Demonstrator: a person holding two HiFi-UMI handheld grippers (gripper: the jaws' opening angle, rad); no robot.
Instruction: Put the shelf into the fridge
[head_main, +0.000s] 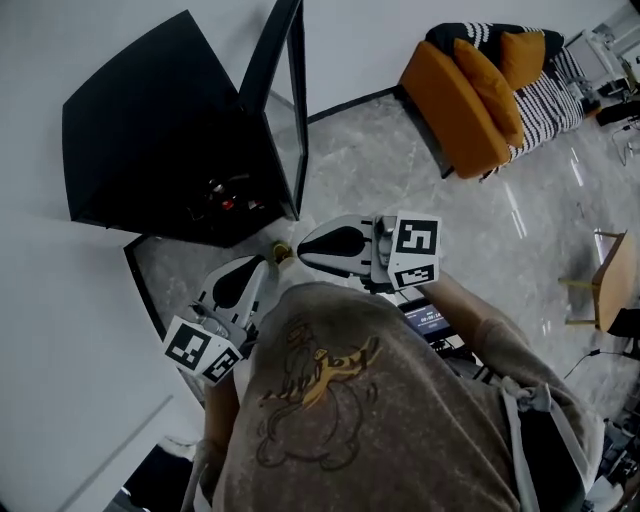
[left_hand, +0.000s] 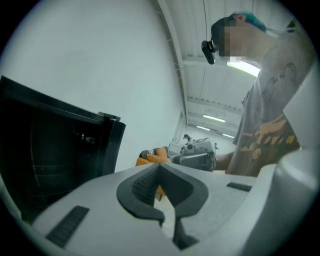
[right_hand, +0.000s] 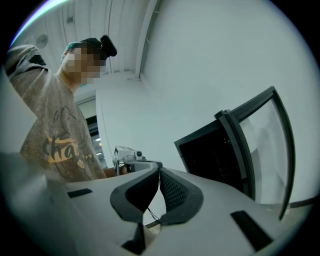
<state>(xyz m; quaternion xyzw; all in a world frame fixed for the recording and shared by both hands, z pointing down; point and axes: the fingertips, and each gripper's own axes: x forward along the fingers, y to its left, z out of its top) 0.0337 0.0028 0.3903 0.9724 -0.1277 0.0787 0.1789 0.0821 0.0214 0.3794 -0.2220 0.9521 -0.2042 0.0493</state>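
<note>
Fridge (head_main: 150, 130): black cabinet, upper left of the head view. Its glass door (head_main: 287, 110) stands open toward frame centre. The interior is too dark to make out. Left gripper (head_main: 265, 262) and right gripper (head_main: 302, 250): lower centre, just below the fridge's open front. Both jaw pairs are pressed together, with nothing between them.
</note>
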